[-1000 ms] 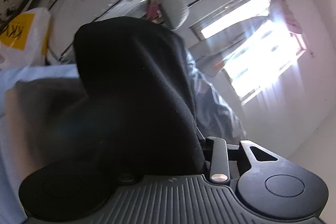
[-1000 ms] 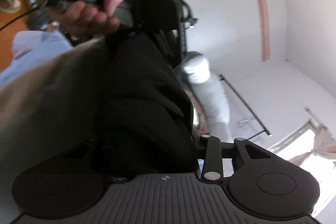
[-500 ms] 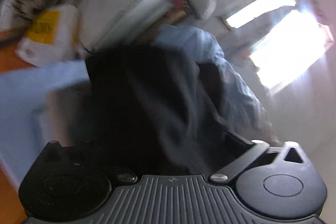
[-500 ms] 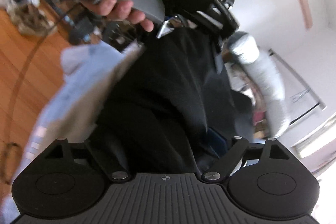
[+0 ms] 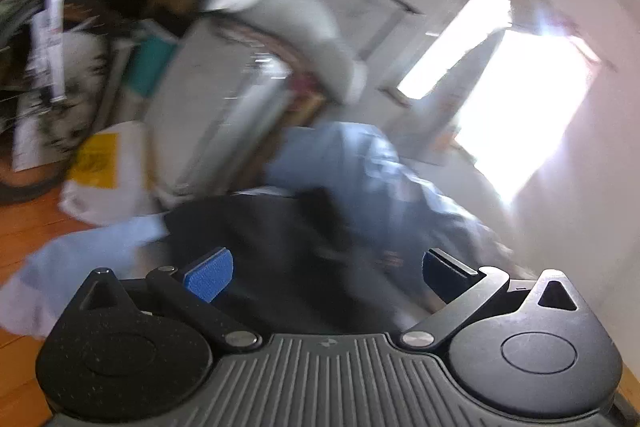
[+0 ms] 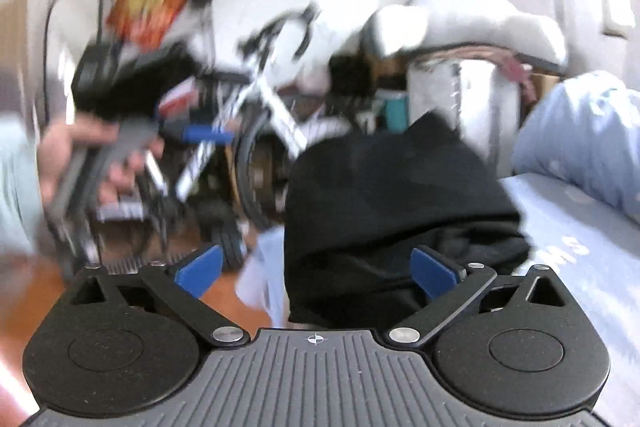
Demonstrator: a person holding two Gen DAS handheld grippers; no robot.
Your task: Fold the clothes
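Right wrist view: black garment (image 6: pixel 392 195) loose between both spread, just-released grippers (image 6: pixel 318 273) (image 5: pixel 326 275), bed edge (image 6: pixel 576 251) alongside.

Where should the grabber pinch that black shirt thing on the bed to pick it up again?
Probably the raised corner of the black garment, the peak standing up at its far edge. It sticks up from the blue sheet, so the open right gripper could come from above and close across that ridge.
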